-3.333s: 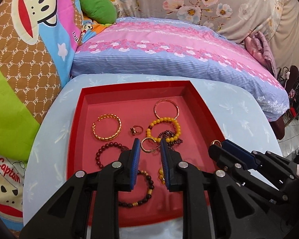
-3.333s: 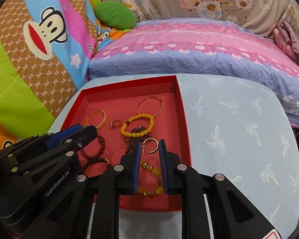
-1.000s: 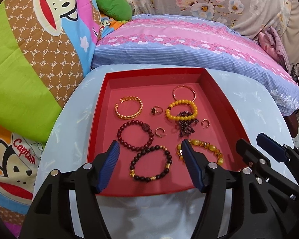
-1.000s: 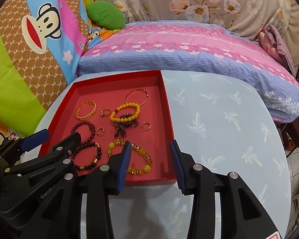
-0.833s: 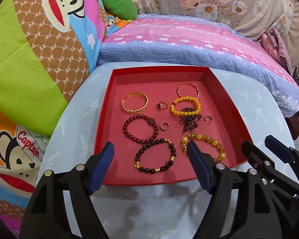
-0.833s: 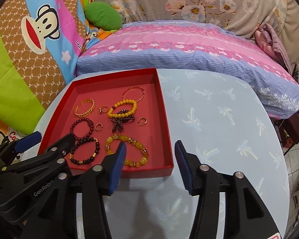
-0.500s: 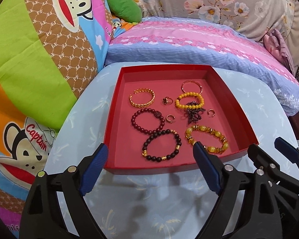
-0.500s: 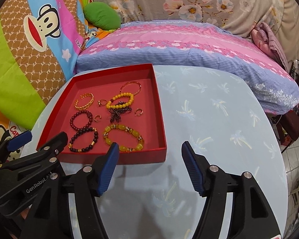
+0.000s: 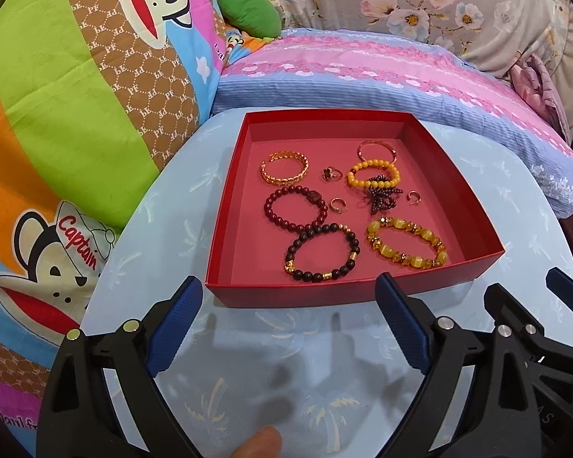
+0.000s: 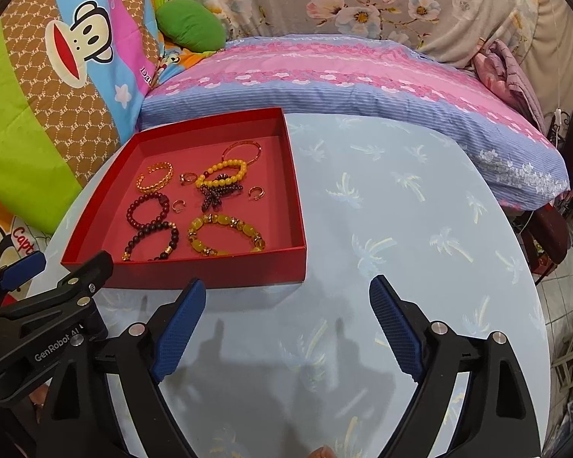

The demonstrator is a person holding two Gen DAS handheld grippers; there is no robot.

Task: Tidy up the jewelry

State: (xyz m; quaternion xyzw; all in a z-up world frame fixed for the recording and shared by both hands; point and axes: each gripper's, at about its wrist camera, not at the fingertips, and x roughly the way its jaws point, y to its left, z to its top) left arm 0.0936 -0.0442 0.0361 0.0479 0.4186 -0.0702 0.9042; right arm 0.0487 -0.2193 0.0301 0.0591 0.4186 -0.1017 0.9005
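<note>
Jewelry (image 9: 407,242); "GenRobot" on left hand-held gripper (image 10: 42,278)

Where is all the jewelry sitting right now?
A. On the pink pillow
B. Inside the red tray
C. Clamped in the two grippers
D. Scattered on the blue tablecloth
B: the bracelets and rings all lie inside the red tray; the left gripper and right gripper stand open and empty over the tablecloth.
</note>
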